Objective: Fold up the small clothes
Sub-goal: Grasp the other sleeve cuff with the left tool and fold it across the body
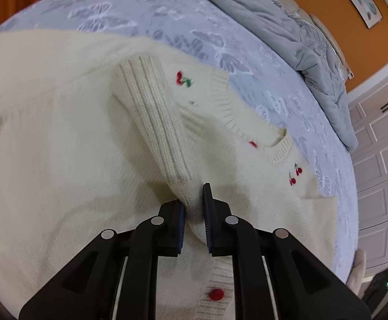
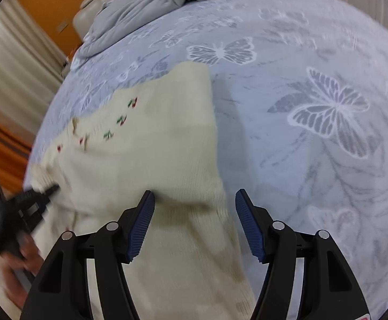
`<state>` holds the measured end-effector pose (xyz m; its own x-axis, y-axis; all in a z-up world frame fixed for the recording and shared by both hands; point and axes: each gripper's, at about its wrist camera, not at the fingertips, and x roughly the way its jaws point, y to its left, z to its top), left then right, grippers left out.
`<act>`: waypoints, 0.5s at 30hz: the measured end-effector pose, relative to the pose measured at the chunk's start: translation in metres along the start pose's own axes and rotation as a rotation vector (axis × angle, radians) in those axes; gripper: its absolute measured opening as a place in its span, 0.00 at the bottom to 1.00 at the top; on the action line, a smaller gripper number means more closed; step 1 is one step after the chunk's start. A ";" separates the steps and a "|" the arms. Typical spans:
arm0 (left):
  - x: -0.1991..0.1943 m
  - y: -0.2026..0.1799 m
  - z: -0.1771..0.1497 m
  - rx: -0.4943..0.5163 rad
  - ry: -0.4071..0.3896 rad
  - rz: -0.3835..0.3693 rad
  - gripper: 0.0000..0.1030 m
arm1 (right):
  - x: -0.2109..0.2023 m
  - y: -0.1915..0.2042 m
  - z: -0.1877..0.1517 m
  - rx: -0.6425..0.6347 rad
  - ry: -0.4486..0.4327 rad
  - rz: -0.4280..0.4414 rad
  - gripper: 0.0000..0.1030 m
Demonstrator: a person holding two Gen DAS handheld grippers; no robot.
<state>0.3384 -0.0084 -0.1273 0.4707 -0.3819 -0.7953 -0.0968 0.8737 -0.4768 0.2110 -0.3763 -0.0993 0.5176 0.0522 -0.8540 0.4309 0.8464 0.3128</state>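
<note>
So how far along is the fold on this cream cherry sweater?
Early. Done: the sweater lies spread on the butterfly bedsheet. In hand: the left gripper is shut on the ribbed sleeve cuff, which lies across the body; the right gripper is open over the sweater's edge, gripping nothing. Left: the remaining folds; no compact bundle yet.

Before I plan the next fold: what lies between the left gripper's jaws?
In the left wrist view, the left gripper has its jaws shut on the ribbed sleeve cuff of the cream cherry cardigan; nothing else is there.
</note>
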 end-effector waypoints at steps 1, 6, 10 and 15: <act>0.002 0.003 -0.001 -0.012 0.010 -0.006 0.12 | 0.006 0.000 0.005 0.012 0.005 -0.006 0.64; 0.005 0.010 0.000 -0.030 0.017 -0.069 0.08 | 0.033 0.009 0.023 0.011 0.043 0.025 0.18; -0.026 -0.007 0.004 0.076 -0.116 -0.144 0.08 | -0.033 0.005 0.024 0.032 -0.255 0.097 0.09; 0.018 -0.003 -0.014 0.114 0.027 -0.029 0.09 | 0.019 -0.029 0.008 0.072 -0.077 -0.071 0.12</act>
<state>0.3354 -0.0222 -0.1455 0.4480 -0.4144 -0.7922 0.0180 0.8901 -0.4554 0.2146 -0.4041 -0.1210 0.5376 -0.0497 -0.8417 0.5194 0.8059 0.2841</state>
